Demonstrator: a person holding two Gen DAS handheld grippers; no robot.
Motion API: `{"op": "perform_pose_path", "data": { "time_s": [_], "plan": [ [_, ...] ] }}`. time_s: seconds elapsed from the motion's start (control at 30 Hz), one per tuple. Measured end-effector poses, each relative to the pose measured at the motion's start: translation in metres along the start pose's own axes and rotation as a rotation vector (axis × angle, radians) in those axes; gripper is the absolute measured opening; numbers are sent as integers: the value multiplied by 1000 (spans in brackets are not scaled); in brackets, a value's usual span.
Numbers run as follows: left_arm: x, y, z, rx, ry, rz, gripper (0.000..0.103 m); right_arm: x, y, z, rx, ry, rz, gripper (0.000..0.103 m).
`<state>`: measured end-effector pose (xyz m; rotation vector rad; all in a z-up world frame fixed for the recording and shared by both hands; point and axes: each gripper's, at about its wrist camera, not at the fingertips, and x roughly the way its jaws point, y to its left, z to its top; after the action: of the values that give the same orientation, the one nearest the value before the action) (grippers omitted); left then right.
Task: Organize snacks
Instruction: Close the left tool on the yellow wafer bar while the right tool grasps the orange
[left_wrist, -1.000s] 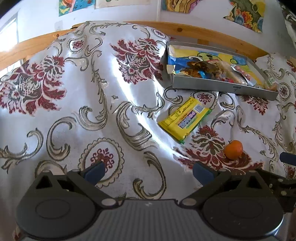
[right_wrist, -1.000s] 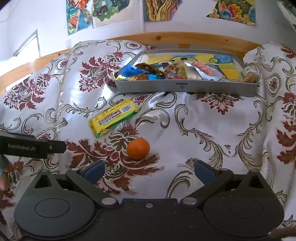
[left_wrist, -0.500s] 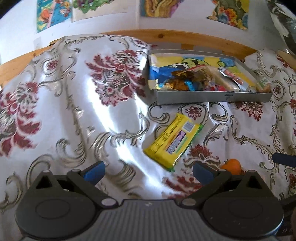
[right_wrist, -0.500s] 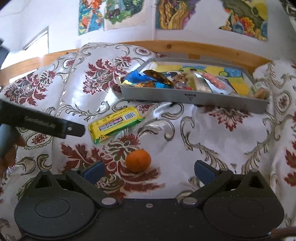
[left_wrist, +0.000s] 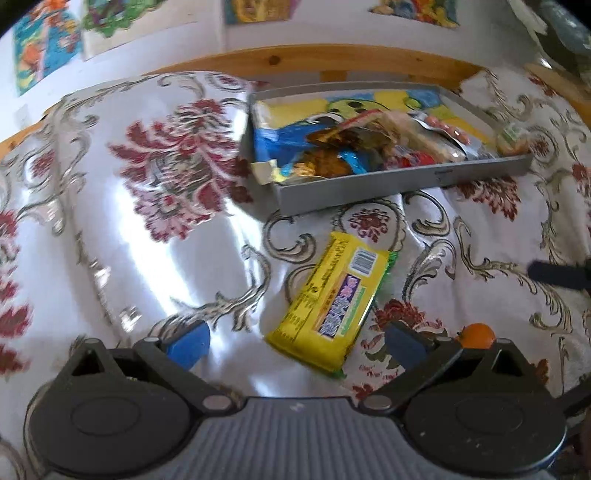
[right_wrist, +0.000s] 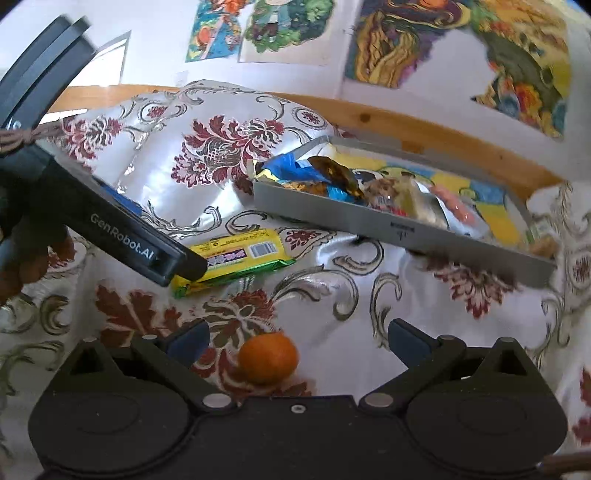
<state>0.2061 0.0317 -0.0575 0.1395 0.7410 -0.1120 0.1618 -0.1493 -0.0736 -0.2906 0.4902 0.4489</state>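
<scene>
Yellow packet: the yellow snack bar (left_wrist: 330, 308) lies flat on the patterned cloth (left_wrist: 147, 229), in front of my left gripper (left_wrist: 295, 341) and between its two blue-tipped fingers (left_wrist: 188, 343) as I see it from the left wrist camera; it is not gripped.
Left fingers: spread wide apart, holding nothing.
Right fingers: my right gripper (right_wrist: 297, 341) also has its fingers (right_wrist: 406, 341) spread wide with nothing in them.
Orange fruit: the small orange (right_wrist: 267, 356) sits on the cloth just ahead of my right gripper, between the finger tips and nearer the left one. In the left wrist view I see it partly hidden behind the left gripper's right finger (left_wrist: 476, 334).
Tray: the grey tray (left_wrist: 406, 184) rests on the cloth beyond the snack bar, apart from it. It holds a pile of wrapped snacks (left_wrist: 354, 151), blue, gold and clear wrappers among them.
Other gripper seen from the right: the dark body of the left gripper (right_wrist: 122, 240) reaches in from the left, its tip overlapping the near end of the snack bar (right_wrist: 236, 260); I cannot tell whether it touches.
Hand: part of a hand (right_wrist: 26, 266) shows at the left edge.
Surroundings: a wooden rail (left_wrist: 332, 62) runs behind the cloth, with colourful pictures (right_wrist: 454, 44) on the white wall.
</scene>
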Motion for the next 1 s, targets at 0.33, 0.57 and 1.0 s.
{"op": "perform_pose_path", "data": {
  "time_s": [0.33, 0.57, 1.0],
  "plan": [
    [32, -19, 13, 202, 26, -26, 102, 13, -9, -4, 41, 31, 38, 102],
    [47, -21, 13, 267, 61, -49, 102, 17, -7, -5, 36, 46, 61, 102],
    [51, -26, 10, 302, 49, -120, 79, 25, -6, -5, 45, 74, 122, 100]
  ]
}}
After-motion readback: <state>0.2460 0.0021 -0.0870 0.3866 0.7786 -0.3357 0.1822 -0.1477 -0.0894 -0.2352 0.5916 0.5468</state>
